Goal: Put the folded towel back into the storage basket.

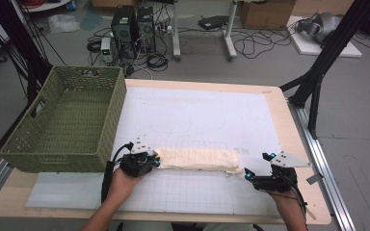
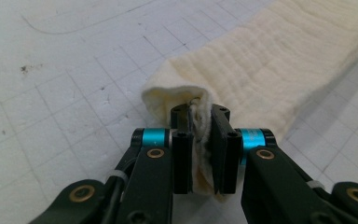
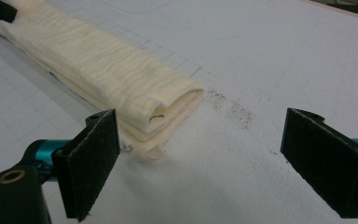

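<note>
A cream folded cloth (image 1: 197, 159) lies in a long strip on the white gridded mat (image 1: 197, 110), near the table's front. In the high view my left gripper (image 1: 150, 161) is at the strip's left end. The left gripper view has its jaws (image 2: 200, 116) shut on that end of the cloth (image 2: 270, 60), with the fabric bunched between the pads. My right gripper (image 1: 249, 174) rests just off the strip's right end. Seen in the right gripper view, it (image 3: 200, 154) stands open, and the folded end of the cloth (image 3: 102, 70) lies ahead near its left pad (image 3: 93, 158), untouched.
A green woven basket (image 1: 111, 120) stands at the mat's left, just behind my left gripper. Bare mat stretches behind and in front of the cloth. The wooden table edge (image 1: 289, 125) runs along the right. Computers and cables sit on the floor beyond.
</note>
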Demonstrator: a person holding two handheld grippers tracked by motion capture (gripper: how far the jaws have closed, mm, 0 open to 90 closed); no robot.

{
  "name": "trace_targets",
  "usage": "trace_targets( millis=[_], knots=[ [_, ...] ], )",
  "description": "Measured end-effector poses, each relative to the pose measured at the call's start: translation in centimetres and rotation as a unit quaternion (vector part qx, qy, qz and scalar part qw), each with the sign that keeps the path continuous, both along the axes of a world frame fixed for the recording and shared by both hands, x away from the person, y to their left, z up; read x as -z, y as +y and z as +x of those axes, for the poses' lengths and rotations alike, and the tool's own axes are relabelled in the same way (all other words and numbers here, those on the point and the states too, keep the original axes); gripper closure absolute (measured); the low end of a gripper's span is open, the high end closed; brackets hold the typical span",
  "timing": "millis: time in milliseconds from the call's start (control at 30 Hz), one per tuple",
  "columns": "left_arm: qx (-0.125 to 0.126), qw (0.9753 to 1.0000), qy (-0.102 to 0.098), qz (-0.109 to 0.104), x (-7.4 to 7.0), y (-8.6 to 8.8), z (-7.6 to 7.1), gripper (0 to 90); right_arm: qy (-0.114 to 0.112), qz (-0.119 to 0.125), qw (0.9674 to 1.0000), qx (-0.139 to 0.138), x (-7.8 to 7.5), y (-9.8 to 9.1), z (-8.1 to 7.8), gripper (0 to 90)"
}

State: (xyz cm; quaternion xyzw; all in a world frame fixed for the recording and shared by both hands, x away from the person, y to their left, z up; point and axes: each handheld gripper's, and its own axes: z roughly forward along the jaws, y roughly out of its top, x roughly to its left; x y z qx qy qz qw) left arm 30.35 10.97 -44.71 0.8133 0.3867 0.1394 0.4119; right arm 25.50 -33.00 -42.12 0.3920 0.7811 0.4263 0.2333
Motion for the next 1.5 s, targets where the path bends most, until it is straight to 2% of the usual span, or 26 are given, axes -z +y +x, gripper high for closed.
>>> trace_targets(
  millis=[167,267,400,500,600,700,767,867,1000,1333,1400,1500],
  knots=[
    [-0.011,0.9997,0.000,-0.020,-0.1,0.3,0.2,81.3,0.002,0.010,0.9999,-0.002,0.2,0.7,0.2,11.0],
    [-0.013,0.9996,-0.005,-0.024,-0.2,0.2,0.1,81.4,0.006,0.021,0.9998,0.002,0.3,1.6,0.6,11.4],
    [-0.014,0.9995,-0.007,-0.029,-0.3,0.4,0.1,81.4,0.014,0.023,0.9995,0.013,0.8,3.1,1.4,19.2],
    [-0.015,0.9994,-0.008,-0.030,-0.2,0.4,0.1,81.4,0.022,0.021,0.9993,0.020,1.4,4.1,1.9,27.7],
    [-0.016,0.9994,-0.016,-0.028,-0.2,0.3,0.0,81.4,0.031,0.018,0.9993,0.014,2.1,4.9,2.2,39.4],
    [-0.016,0.9995,-0.014,-0.024,-0.2,0.3,0.0,81.4,0.033,-0.004,0.9993,0.015,2.5,5.7,2.4,44.6],
    [-0.016,0.9995,-0.013,-0.025,-0.1,0.3,0.0,81.4,0.049,-0.024,0.9984,0.012,2.9,6.0,2.6,46.6],
    [-0.016,0.9995,-0.012,-0.026,-0.1,0.3,-0.1,81.4,0.043,-0.043,0.9982,0.005,2.9,6.2,2.5,49.2],
    [-0.016,0.9994,-0.011,-0.027,-0.1,0.4,-0.1,81.3,0.055,-0.029,0.9981,-0.001,2.9,6.0,2.6,53.3],
    [-0.020,0.9995,-0.012,-0.020,0.1,0.3,0.0,81.4,0.080,-0.009,0.9968,-0.003,3.0,5.7,3.0,50.4],
    [-0.019,0.9996,-0.013,-0.015,0.2,0.2,0.0,81.4,0.085,-0.003,0.9964,-0.003,3.0,5.6,3.1,54.7],
    [-0.017,0.9997,-0.016,-0.006,0.2,0.1,0.0,81.5,0.106,0.022,0.9941,-0.004,3.0,5.5,3.0,70.4]
  ],
)
